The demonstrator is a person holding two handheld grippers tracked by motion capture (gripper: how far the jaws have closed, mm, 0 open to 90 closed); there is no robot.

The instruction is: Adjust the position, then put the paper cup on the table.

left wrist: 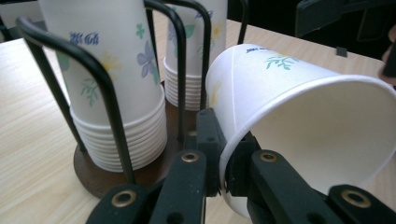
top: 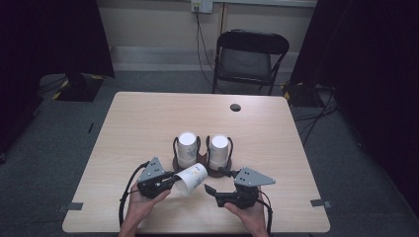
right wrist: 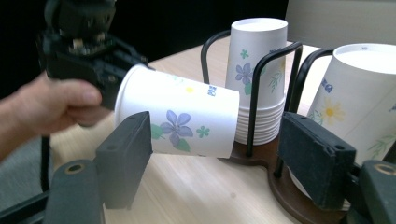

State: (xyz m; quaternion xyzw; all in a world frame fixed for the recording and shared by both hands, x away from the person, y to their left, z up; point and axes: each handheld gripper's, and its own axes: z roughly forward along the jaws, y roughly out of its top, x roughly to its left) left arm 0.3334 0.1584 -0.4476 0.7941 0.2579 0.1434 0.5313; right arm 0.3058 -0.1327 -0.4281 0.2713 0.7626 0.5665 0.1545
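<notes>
Worktop: we see a pale, wood-grain worktop [top: 148,123], rectangular with rounded corners, and a small dark round hole near its far edge.
Cup holder: a dark brown round-lobed base [left wrist: 95,179] sits near the middle of the worktop, with thin black wire hoops [left wrist: 100,79] arching up around each stack.
Cup stacks: two stacks of upturned white paper cups [top: 188,148], printed with blue and yellow flowers, stand in the holder; their rolled rims form ridged bands at the bottom.
Loose cup: a single paper cup [top: 191,178], tapered and smooth, lies tilted on its side just in front of the holder, its mouth towards us.
Left hand-held gripper: we see the left hand-held gripper [left wrist: 223,172] clamped on the loose cup's rim, one black jaw inside the wall, one outside.
Right hand-held gripper: the right hand-held gripper [right wrist: 219,163] stands apart, its blocky matte black jaws parted and holding nothing; the cup is beyond them.
</notes>
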